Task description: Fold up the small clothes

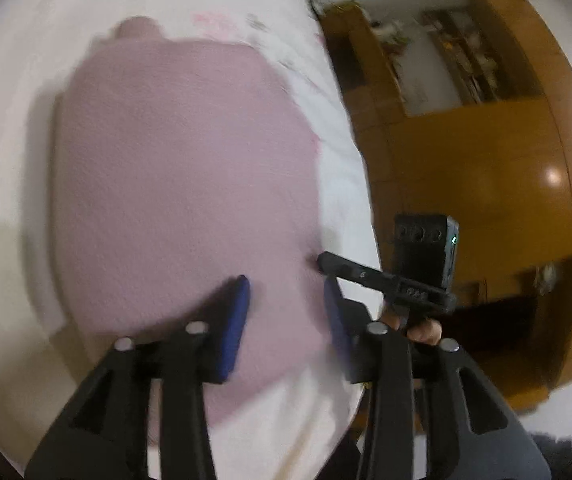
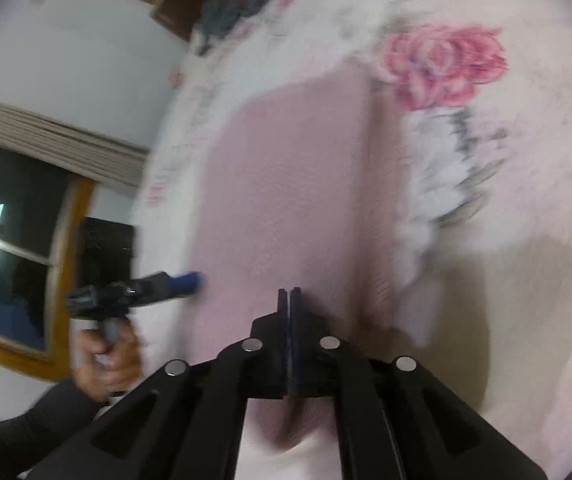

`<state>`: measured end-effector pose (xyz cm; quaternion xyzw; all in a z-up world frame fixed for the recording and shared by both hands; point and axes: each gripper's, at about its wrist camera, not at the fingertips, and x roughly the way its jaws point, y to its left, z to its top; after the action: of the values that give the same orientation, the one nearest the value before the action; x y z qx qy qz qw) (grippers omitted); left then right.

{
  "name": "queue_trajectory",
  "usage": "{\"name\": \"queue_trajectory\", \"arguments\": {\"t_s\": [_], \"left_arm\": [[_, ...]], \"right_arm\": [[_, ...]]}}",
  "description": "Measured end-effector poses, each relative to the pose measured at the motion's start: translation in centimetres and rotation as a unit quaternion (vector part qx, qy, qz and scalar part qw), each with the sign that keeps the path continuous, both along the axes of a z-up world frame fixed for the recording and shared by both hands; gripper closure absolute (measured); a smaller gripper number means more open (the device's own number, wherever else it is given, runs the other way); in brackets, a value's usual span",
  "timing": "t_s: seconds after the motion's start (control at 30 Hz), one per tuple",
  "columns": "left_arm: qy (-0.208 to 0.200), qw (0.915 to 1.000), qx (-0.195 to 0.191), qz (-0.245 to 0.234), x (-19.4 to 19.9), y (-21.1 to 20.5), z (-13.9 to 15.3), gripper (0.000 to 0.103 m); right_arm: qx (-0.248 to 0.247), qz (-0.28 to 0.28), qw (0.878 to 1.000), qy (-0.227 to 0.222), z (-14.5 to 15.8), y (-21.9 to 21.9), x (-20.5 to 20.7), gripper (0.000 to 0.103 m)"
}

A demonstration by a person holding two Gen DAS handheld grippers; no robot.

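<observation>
1. The pink garment lies spread flat on the bed, directly ahead of and beneath both tools.
2. The left hand-held gripper hangs wide open over the garment's near edge, holding nothing.
3. The right hand-held gripper has its fingers pressed together; through the blur, it seems to pinch no cloth.
4. To fold cleanly, each should probably take one near corner and carry both forward evenly.

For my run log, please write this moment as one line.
garment: pink cloth flat on floral bedspread | left hand-held gripper: open above cloth | right hand-held gripper: shut, at cloth edge
</observation>
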<state>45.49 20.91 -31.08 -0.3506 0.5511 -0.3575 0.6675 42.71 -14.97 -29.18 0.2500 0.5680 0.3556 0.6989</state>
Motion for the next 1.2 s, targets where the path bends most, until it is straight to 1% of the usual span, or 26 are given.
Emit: {"name": "queue_trajectory", "arguments": {"t_s": [0.07,0.1,0.13,0.17,0.2,0.23,0.27,0.3,0.33,0.37,0.4,0.43,0.47,0.5,0.53,0.57,0.63,0.7,0.73,0.8,0.87,0.9,0.97,1.03,1.13,1.2], "left_arm": [[0.002,0.9997,0.018,-0.017,-1.2,-1.0,-0.4,0.064],[0.007,0.9988,0.044,-0.019,-1.7,-1.4,-1.2,0.065],[0.012,0.9982,0.056,-0.020,-1.9,-1.7,-2.0,0.068],[0.019,0.9977,0.061,-0.021,-2.2,-1.8,-2.8,0.070],[0.022,0.9974,0.067,-0.018,-2.7,-2.0,-3.2,0.071],[0.019,0.9975,0.067,-0.015,-2.9,-2.2,-2.9,0.068],[0.016,0.9978,0.063,-0.012,-3.3,-2.2,-2.3,0.062],[0.014,0.9983,0.055,-0.009,-3.6,-2.0,-1.9,0.046],[0.010,0.9992,0.040,0.000,-4.2,-1.3,-0.9,0.031],[0.004,0.9995,0.029,0.010,-4.9,-0.4,-0.2,0.024],[-0.001,0.9996,0.022,0.018,-5.1,0.4,0.6,0.013],[-0.008,0.9993,0.024,0.028,-5.7,1.6,1.3,0.012],[-0.017,0.9988,0.031,0.034,-6.1,2.7,1.7,0.012],[-0.019,0.9983,0.039,0.038,-6.2,3.2,1.8,0.012],[-0.017,0.9973,0.054,0.048,-6.3,4.5,1.7,0.012],[-0.010,0.9965,0.060,0.057,-6.4,5.6,1.3,0.011],[0.015,0.9953,0.063,0.072,-6.4,7.3,0.2,0.011],[0.035,0.9946,0.056,0.080,-6.5,8.9,-1.1,0.011],[0.041,0.9944,0.053,0.082,-6.5,9.3,-1.6,0.011],[0.047,0.9948,0.043,0.079,-6.2,9.0,-2.3,0.011],[0.055,0.9949,0.029,0.080,-5.5,8.2,-3.3,0.011],[0.058,0.9948,0.021,0.081,-5.3,8.0,-3.7,0.011],[0.060,0.9948,0.006,0.083,-5.1,8.0,-4.5,0.011],[0.062,0.9944,-0.009,0.085,-4.9,8.0,-5.2,0.011],[0.067,0.9939,-0.030,0.082,-4.4,7.3,-5.9,0.012],[0.069,0.9938,-0.050,0.071,-4.0,7.0,-6.3,0.012]], "right_arm": [[-0.006,0.034,0.999,-0.006,0.3,1.3,-1.7,0.101],[-0.026,0.048,0.999,0.000,-0.7,1.8,-2.4,0.101],[-0.060,0.060,0.996,0.007,-2.2,2.5,-2.5,0.103],[-0.086,0.063,0.994,0.000,-3.5,2.5,-2.6,0.103],[-0.079,0.054,0.995,0.005,-4.2,1.9,-2.6,0.103],[-0.068,0.040,0.997,0.018,-4.3,1.4,-2.3,0.103],[-0.065,0.031,0.997,0.021,-4.0,1.2,-2.2,0.103],[-0.068,0.029,0.997,0.016,-3.5,1.2,-2.2,0.103],[-0.058,0.028,0.998,0.019,-2.8,1.1,-2.1,0.103],[-0.046,0.026,0.998,0.022,-2.3,0.9,-1.9,0.099],[-0.037,0.020,0.999,0.022,-1.6,0.7,-1.4,0.091],[-0.022,0.006,0.999,0.025,-1.0,-0.1,-0.6,0.079],[-0.005,-0.009,0.999,0.031,-0.7,-0.9,0.0,0.070],[0.011,-0.027,0.999,0.039,-0.6,-1.8,0.7,0.042],[0.028,-0.054,0.997,0.049,-0.5,-2.9,2.0,0.028],[0.043,-0.072,0.995,0.058,-0.7,-3.4,2.9,0.014],[0.077,-0.094,0.989,0.082,-1.4,-4.4,5.4,0.013],[0.095,-0.102,0.985,0.098,-2.1,-4.4,7.6,0.013],[0.096,-0.099,0.985,0.106,-2.4,-3.6,8.9,0.013],[0.083,-0.086,0.987,0.110,-3.3,-1.8,10.8,0.013],[0.078,-0.067,0.988,0.118,-4.2,-2.5,11.1,0.014],[0.068,-0.058,0.989,0.118,-4.6,-1.2,12.0,0.014],[0.054,-0.048,0.990,0.119,-5.0,-0.5,12.0,0.014],[0.040,-0.041,0.991,0.121,-5.6,0.5,13.0,0.015],[0.038,-0.034,0.991,0.122,-6.2,1.8,13.6,0.015],[0.039,-0.027,0.992,0.120,-6.3,2.5,13.8,0.014]]}}
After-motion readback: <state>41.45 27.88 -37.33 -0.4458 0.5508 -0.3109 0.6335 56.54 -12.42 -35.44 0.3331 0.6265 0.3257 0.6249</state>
